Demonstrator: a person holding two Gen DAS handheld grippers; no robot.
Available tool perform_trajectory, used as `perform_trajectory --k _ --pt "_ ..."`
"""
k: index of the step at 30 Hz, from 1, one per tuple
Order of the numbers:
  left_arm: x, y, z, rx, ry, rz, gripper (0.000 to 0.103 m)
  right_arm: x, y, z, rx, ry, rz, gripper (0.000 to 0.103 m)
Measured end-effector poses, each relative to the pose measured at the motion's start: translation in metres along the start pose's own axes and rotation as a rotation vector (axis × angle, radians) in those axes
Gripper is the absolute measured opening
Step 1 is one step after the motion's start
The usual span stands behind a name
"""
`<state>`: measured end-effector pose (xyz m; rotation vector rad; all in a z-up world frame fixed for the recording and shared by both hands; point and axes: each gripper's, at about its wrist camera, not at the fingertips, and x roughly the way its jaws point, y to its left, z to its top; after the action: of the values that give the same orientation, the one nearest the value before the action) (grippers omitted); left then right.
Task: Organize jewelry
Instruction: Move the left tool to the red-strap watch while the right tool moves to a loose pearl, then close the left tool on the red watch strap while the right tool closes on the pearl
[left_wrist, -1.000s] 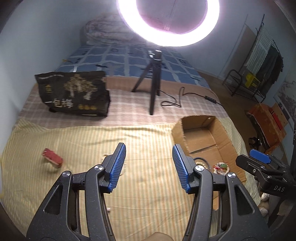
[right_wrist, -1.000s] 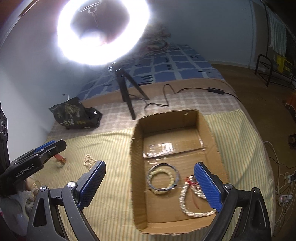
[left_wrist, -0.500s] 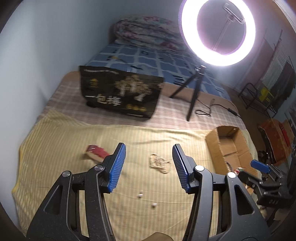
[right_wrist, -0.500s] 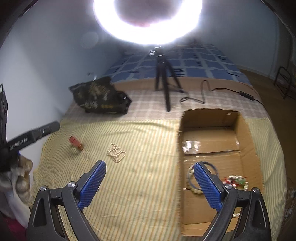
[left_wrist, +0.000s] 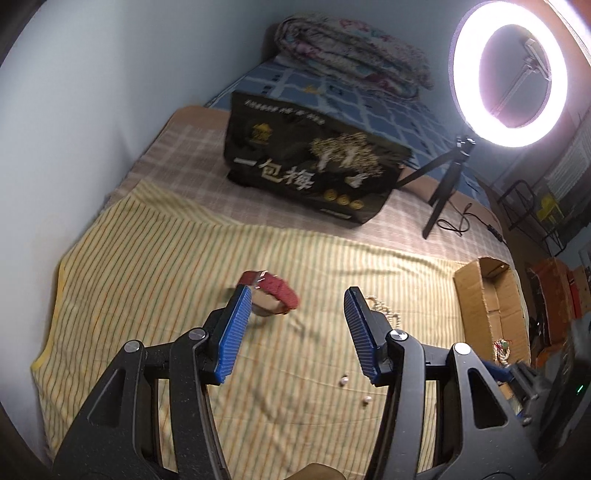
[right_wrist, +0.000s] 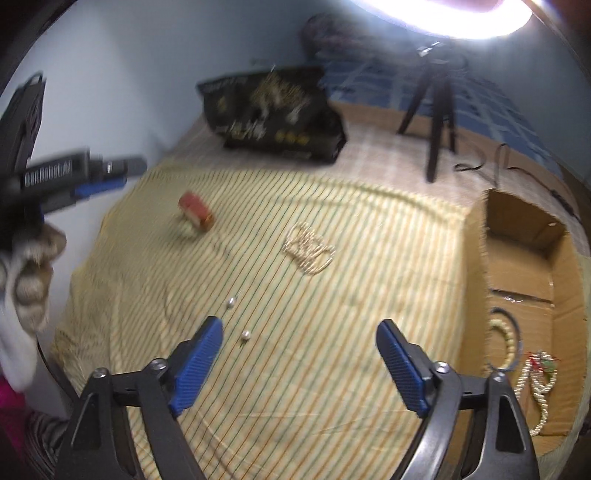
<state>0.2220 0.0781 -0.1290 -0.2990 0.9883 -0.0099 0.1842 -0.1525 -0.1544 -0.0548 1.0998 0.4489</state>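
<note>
A red bracelet (left_wrist: 271, 291) stands on the yellow striped cloth (left_wrist: 155, 266), just beyond my open, empty left gripper (left_wrist: 295, 306). A pale bead necklace (right_wrist: 309, 248) lies in a heap to its right, also seen in the left wrist view (left_wrist: 384, 310). Two small loose pearls (right_wrist: 238, 319) lie on the cloth in front of my open, empty right gripper (right_wrist: 299, 347). The cardboard box (right_wrist: 476, 258) at the right holds a ring bangle with beads (right_wrist: 506, 343) and a white bead necklace with a red-green charm (right_wrist: 539, 373).
A black printed bag (left_wrist: 314, 173) stands behind the cloth. A ring light (left_wrist: 509, 70) on a black tripod (left_wrist: 443, 184) with a cable stands at the back right. The wall runs along the left. A folded quilt (left_wrist: 351, 48) lies at the far end.
Both grippers have swung left, away from the box and over the cloth. The red bracelet now sits between my left fingers' line of sight; the pearls lie before my right gripper.
</note>
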Motion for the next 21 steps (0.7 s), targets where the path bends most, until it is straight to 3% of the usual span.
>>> perform_trajectory --k 8,21 --pt "0.029 0.023 0.004 -0.11 0.083 -0.024 0.053 0.028 0.022 0.0 -0.061 0.066 0.032 0.073" --pt "0.082 0.021 0.011 -0.18 0.158 0.048 0.053 0.06 0.032 -0.005 -0.123 0.149 0.054 0.056"
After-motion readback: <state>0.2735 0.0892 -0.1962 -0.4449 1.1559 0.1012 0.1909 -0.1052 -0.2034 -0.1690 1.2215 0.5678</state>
